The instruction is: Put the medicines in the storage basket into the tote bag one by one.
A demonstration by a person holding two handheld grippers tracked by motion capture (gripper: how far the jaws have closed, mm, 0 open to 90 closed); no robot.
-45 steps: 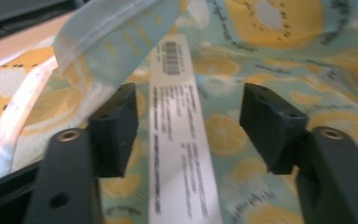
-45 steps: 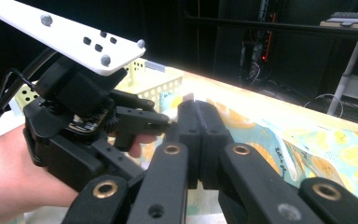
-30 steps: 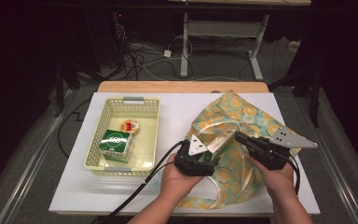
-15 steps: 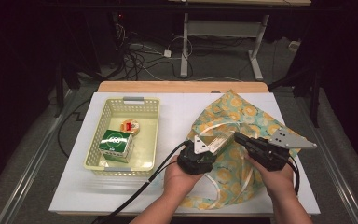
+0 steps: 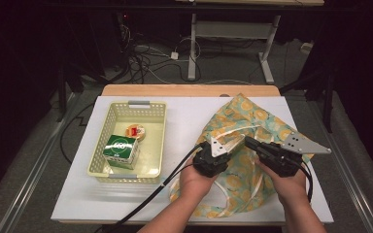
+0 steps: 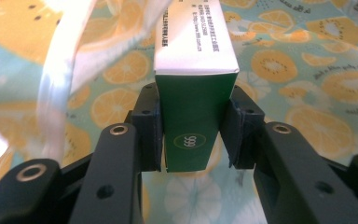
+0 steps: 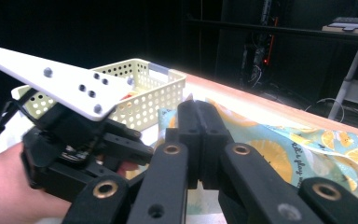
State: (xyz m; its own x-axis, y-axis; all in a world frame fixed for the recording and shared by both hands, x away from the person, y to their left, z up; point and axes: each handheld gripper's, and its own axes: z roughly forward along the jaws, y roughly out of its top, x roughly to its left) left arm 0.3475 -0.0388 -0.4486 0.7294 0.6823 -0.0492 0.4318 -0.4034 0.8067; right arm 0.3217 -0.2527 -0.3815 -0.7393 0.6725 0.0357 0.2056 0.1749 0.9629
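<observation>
While the white worktop (image 5: pixel 184 116) carries a yellow basket (image 5: pixel 108 141) and a citrus-print bag (image 5: pixel 245 121), a green-and-white carton (image 6: pixel 193 70) is clamped in the left gripper (image 6: pixel 193 135) above the bag. The right gripper (image 7: pixel 199 140) is closed, empty. Since earlier, both grippers are shifted slightly rightward.
</observation>
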